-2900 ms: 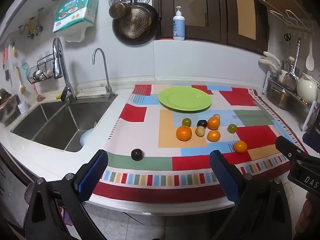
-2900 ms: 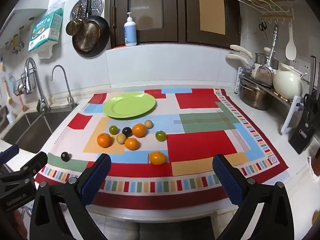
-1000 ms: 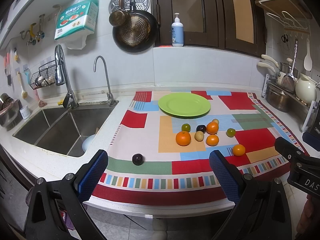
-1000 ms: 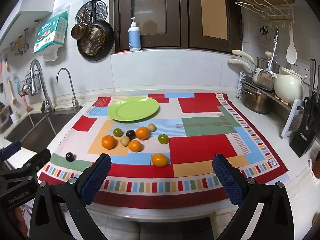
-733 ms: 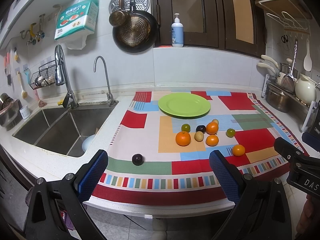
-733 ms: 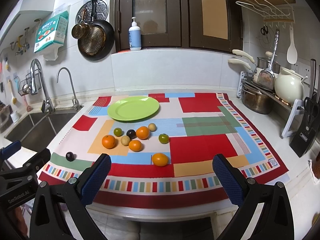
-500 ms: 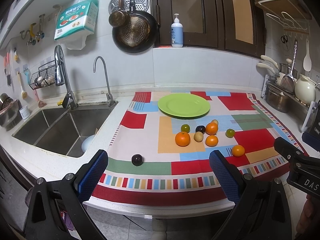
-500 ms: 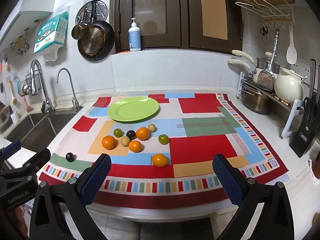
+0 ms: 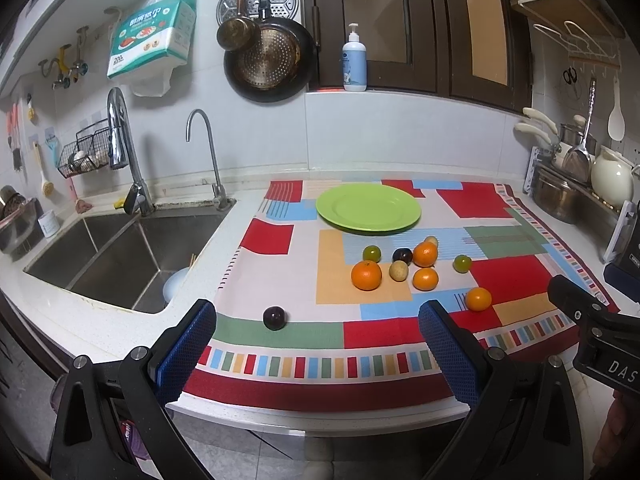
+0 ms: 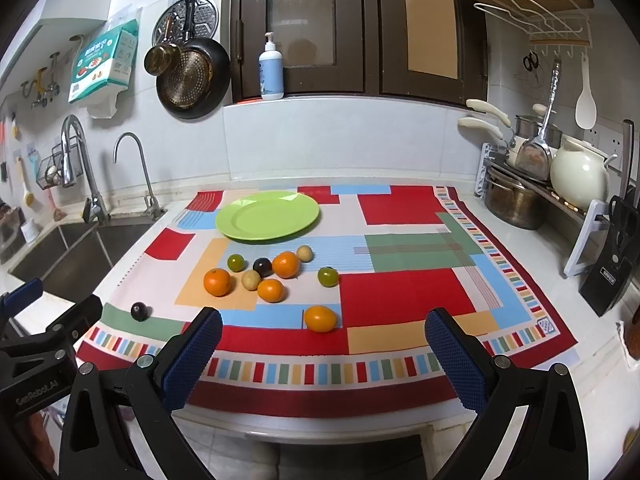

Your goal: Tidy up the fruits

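1. Hovering at the near edge of the tabletop (image 9: 132, 322): left tongs (image 9: 316, 344) and right tongs (image 10: 324, 354), both spread wide and gripping nothing, probably kept back so that all the fruit stays in sight before a first pick.
2. Lying alone on the cloth's green band, just ahead of the left tongs: a dark plum (image 9: 274, 317), well apart from the other fruit and likely the natural first target for that side.
3. Sitting nearest the right tongs: a lone orange (image 10: 320, 319), standing clear enough for the pads to close around it.
4. Crowding mid-cloth (image 10: 404, 292): a cluster of fruit (image 10: 272, 270), namely oranges, small green ones, pale ones and a second dark one, some nearly touching, so probably calling for a careful approach to avoid rolling the neighbours.
5. Waiting beyond the cluster: a green plate (image 10: 267, 215), bare, seemingly the place for gathering the fruit; no fruit on it yet.
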A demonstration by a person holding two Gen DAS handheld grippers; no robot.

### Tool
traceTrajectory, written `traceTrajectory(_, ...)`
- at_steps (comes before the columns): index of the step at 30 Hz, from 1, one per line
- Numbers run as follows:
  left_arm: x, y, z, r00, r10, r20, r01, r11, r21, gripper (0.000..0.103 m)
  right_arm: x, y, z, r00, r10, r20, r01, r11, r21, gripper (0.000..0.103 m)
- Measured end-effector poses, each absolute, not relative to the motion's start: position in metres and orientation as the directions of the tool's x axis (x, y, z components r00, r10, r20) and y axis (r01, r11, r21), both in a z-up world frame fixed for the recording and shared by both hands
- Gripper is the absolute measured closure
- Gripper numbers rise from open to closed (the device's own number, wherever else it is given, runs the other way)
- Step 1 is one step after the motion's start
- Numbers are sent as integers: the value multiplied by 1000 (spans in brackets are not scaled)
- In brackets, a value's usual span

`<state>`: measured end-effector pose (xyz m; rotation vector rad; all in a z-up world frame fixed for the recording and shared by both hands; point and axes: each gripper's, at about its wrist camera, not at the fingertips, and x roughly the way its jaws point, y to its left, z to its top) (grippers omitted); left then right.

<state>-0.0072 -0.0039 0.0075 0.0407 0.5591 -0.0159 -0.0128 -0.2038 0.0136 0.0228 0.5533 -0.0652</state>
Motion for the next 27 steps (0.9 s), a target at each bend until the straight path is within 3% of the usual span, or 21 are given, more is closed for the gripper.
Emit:
traceTrajectory(16,21,14,-13,814,31,-579,-6,999,45,0,18,-194,-5,805,-48,-591,77,997,24,1)
traceTrajectory(27,63,22,-44,736,15,-677,30,998,55,2,58,-191,-35,716,-67,-695,136,990,45,1)
